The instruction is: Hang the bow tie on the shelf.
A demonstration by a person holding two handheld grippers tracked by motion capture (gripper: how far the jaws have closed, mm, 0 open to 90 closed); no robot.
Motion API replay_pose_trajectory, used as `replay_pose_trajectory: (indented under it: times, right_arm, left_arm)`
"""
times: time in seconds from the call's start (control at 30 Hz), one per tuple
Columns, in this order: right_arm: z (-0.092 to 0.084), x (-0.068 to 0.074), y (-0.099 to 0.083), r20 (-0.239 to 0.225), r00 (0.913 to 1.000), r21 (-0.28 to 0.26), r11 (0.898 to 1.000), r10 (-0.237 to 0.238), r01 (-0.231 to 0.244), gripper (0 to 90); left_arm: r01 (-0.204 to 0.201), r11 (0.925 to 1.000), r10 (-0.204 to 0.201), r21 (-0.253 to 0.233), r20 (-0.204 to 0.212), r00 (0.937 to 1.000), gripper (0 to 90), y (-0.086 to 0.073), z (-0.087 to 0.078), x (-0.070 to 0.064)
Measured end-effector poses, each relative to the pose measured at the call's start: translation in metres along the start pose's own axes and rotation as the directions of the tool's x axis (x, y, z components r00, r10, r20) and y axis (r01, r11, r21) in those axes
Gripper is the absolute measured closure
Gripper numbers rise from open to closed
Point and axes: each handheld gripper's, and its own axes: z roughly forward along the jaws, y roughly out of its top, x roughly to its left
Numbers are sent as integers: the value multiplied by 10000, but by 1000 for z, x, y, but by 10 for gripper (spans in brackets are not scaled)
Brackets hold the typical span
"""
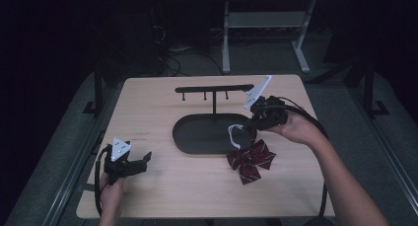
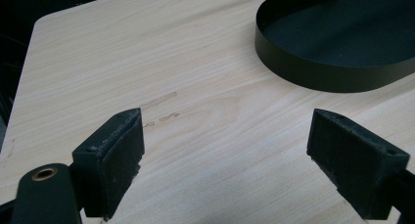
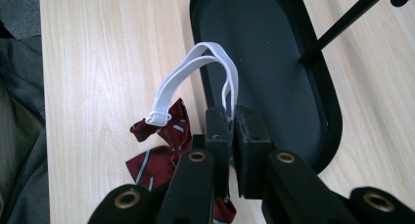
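High view overlooks table (image 1: pixel 148 196); tool views close.

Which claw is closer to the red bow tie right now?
Right. The right claw is shut on the white strap of the bow tie, just above it. The left claw sits open, far off across the table.

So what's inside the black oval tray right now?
The tray holds nothing loose; only the stand's post rises from it. The bow tie lies outside on the table, its white strap pinched in the right gripper, which covers the tray's near-right edge.
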Motion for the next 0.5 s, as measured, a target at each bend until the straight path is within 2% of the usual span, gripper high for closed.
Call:
replay_pose_trajectory:
  times: [0.27, 0.37, 0.5]
  right_arm:
    - [-2, -4, 8, -81, 10000, 89, 10000, 30, -29, 850]
    - [-3, -7, 13, -160, 9999, -35, 10000, 30, -31, 850]
    - [-4, -10, 19, -72, 10000, 13, 10000, -20, 20, 849]
  left_arm:
    - [66, 10000, -66, -13, -10, 10000, 136, 0, 0, 0]
    - [147, 9999, -147, -45, -16, 9999, 136, 0, 0, 1]
    - [114, 9999, -115, -62, -19, 9999, 136, 0, 0, 1]
